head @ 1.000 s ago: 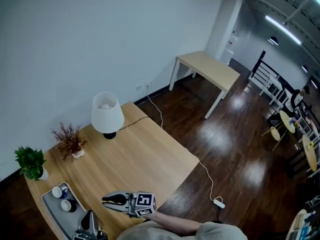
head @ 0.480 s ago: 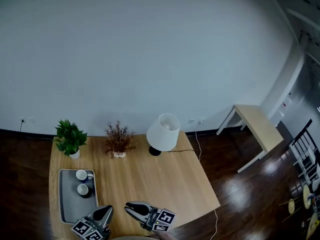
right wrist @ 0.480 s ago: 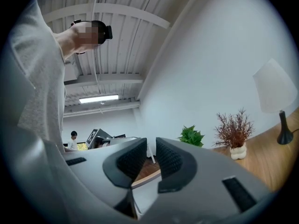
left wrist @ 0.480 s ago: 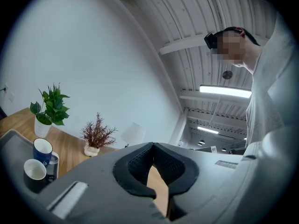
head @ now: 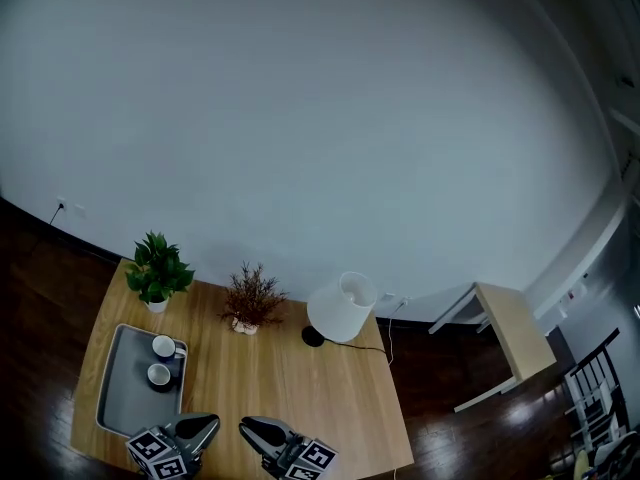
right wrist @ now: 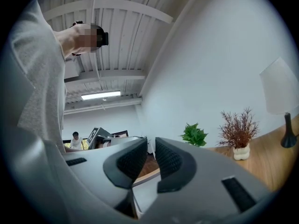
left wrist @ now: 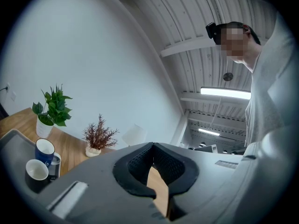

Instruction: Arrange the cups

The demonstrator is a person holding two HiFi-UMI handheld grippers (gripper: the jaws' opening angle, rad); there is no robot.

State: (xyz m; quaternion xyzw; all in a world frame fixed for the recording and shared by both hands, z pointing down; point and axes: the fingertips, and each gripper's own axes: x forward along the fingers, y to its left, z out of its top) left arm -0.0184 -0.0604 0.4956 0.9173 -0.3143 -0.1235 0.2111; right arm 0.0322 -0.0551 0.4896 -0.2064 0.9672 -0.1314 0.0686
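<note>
The table (head: pixel 290 388) has slid lower in view; left tool (head: pixel 207 424) and right tool (head: pixel 247 427) (both empty) are pinched shut.

Head view overhead, others level, table (head: pixel 262 390) shared

**Count of things on and around the tabletop**

There is one tabletop (head: pixel 290 388) with one grey tray (head: pixel 118 400) on it. The tray holds two cups: one blue cup (left wrist: pixel 45 149) and one dark cup (left wrist: pixel 36 171). There are two plants, one green potted plant (head: pixel 155 270) and one dried reddish plant (head: pixel 252 301). There is one white lamp (head: pixel 340 310). Two hand-held grippers show: the left hand-held gripper (head: pixel 205 425) and the right hand-held gripper (head: pixel 252 428). One second table (head: pixel 508 328) stands well apart.
</note>
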